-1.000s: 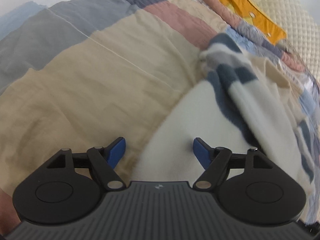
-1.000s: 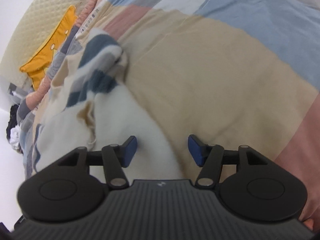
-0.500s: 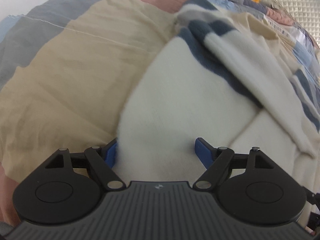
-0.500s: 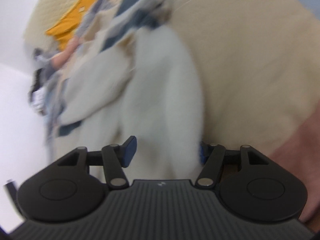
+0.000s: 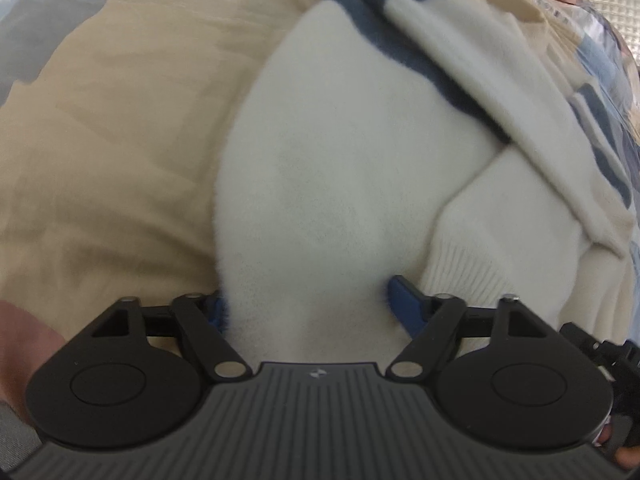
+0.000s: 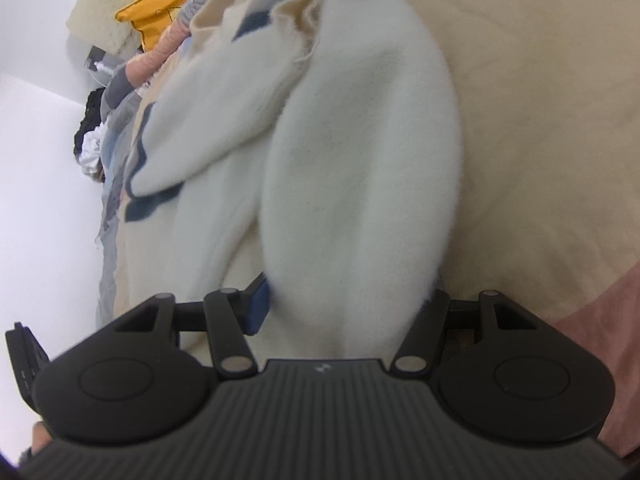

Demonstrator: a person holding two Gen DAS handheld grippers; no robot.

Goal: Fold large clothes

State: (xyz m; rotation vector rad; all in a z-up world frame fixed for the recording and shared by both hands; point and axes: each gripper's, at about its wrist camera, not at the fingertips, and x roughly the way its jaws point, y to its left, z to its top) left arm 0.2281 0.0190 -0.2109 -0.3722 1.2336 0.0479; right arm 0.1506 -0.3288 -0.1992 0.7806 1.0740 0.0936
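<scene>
A white fleece sweater [image 5: 340, 140] with navy stripes lies crumpled on a beige patchwork bedspread [image 5: 120, 140]. My left gripper [image 5: 310, 300] points steeply down onto a thick fold of it. Its jaws are closing with the fleece filling the gap between the blue pads [image 5: 404, 300], which do not visibly pinch it. In the right wrist view the same sweater [image 6: 360, 160] runs away from me as a long roll. My right gripper [image 6: 348, 300] straddles the near end of that roll, jaws open. The fleece hides its right pad.
A yellow pillow [image 6: 160, 12] and a cream quilted headboard [image 5: 612, 4] sit at the far end of the bed. A dark and white clothes heap [image 6: 90, 136] lies at the bed's left edge by a white wall [image 6: 40, 200]. Bedspread [image 6: 540, 120] spreads to the right.
Both grippers have come forward and down over the sweater. Its white fold, earlier only partly between the fingers, now fills both gaps. The left jaws have narrowed a little.
</scene>
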